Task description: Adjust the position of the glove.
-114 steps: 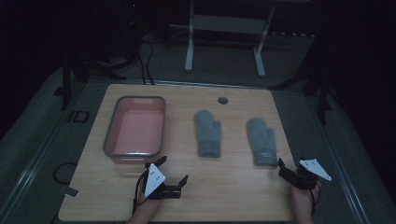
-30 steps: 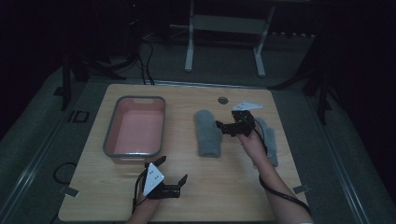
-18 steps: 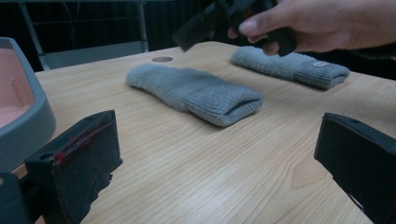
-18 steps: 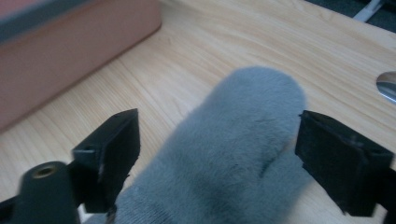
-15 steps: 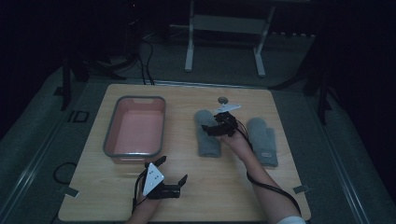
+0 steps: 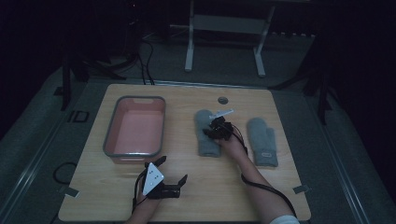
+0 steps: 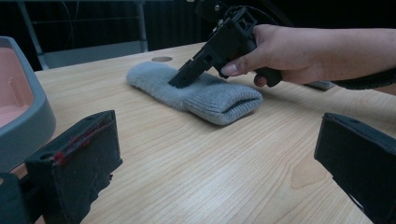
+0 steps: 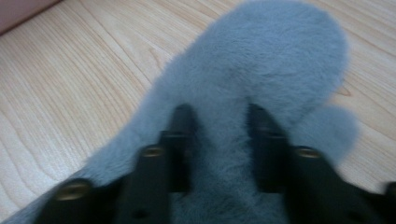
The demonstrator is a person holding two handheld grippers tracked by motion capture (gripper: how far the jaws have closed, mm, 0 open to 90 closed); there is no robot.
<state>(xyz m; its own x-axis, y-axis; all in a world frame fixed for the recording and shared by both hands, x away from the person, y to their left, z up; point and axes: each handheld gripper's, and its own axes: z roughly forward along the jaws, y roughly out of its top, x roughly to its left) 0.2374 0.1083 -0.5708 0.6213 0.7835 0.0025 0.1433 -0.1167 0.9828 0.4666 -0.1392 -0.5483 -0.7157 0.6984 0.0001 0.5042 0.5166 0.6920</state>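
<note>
Mitten point(image 6: 205, 133), grey fleece, one of a pair: lies flat on the wooden surface point(image 6: 196, 186) near its middle, rounded tip toward the far edge, ribbed cuff toward the person. Pile soft and fuzzy; the thumb lobe shows in the right gripper view at the right side of the body. Seen low from the left gripper view point(image 7: 196, 91), it is a plump, slightly flattened roll with the knitted cuff nearest.

Right gripper point(image 6: 215, 132): set down on the mitten's middle, both black jaws sunk into the fleece with a ridge of fabric between them point(image 8: 219, 140); the jaws have just been closing and now pinch the pile. The right hand point(image 7: 275, 51) holds the tool, cable trailing back along the forearm.

Left gripper point(image 6: 172, 179): rests near the front edge of the surface, jaws wide apart with nothing between them, well apart from the mitten.

Second mitten point(image 6: 264, 140): same grey, lies flat to the right of the first, small label at the cuff, clear of both grippers.

Bin point(image 6: 135, 128): grey-rimmed, pink inside, rectangular, stands to the left of the held mitten with bare wood between them.

Round hole point(image 6: 223, 100): in the surface just beyond the mitten's tip.

Nothing lies between the mitten and the bin.
</note>
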